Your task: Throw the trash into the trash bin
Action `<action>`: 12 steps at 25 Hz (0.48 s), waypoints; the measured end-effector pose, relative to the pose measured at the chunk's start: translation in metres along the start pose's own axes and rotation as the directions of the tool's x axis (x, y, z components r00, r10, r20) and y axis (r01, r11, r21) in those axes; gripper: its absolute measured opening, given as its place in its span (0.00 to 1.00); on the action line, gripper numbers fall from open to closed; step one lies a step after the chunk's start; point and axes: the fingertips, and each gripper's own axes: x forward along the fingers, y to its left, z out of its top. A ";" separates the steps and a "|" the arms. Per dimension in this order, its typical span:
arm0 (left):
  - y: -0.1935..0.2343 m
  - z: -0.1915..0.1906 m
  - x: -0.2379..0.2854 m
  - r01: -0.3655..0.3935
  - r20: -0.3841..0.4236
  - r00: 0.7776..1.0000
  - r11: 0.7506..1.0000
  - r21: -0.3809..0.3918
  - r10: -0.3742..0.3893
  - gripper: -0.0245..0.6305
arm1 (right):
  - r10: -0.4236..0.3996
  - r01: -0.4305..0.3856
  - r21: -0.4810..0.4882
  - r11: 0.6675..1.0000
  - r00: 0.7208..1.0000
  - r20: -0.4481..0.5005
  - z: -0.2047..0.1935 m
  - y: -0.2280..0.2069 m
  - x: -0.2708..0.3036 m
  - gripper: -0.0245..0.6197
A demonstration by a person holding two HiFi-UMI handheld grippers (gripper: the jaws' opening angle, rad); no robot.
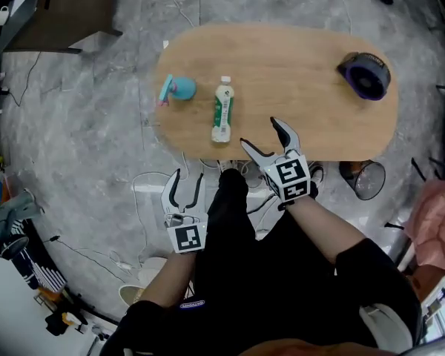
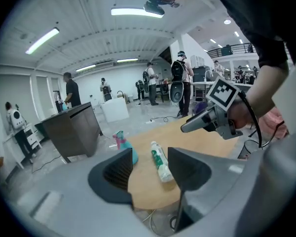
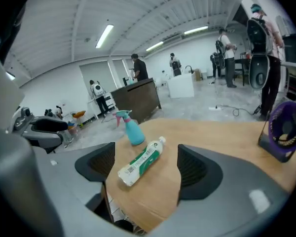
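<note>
Right gripper (image 1: pixel 258 132), jaws spread and empty, hovers over the near edge of the bench (image 1: pixel 319 102). Left gripper (image 1: pixel 189 175), equally released, hangs short of it. Judged step: approach. Next, straddle the lying bottle (image 1: pixel 222 110).

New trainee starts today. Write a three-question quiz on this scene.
1. True or false: the bottle lies on its side on the table.
2. Fill in: in the head view, the spray bottle stands to the bottle's ____.
3. What does the right claw hold? A) the bottle B) nothing C) the spray bottle

Key: 1 true; 2 left; 3 B.
</note>
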 end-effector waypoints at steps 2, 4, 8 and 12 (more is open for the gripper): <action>0.022 -0.013 -0.013 -0.029 -0.019 0.999 0.999 -0.022 0.028 0.40 | 0.012 -0.010 0.040 0.999 0.997 -0.070 -0.016 0.010 0.031 0.71; 0.041 -0.025 -0.024 -0.055 -0.036 0.998 0.998 -0.041 0.054 0.40 | 0.025 -0.012 0.100 0.995 0.991 -0.132 -0.030 0.020 0.058 0.72; 0.066 -0.045 -0.043 -0.076 -0.071 0.995 0.995 -0.059 0.071 0.40 | 0.033 0.018 0.222 0.975 0.973 -0.227 -0.057 0.031 0.099 0.74; 0.078 -0.061 -0.054 -0.074 -0.099 0.993 0.993 -0.096 0.065 0.40 | 0.001 0.072 0.244 0.967 0.958 -0.285 -0.070 0.028 0.133 0.75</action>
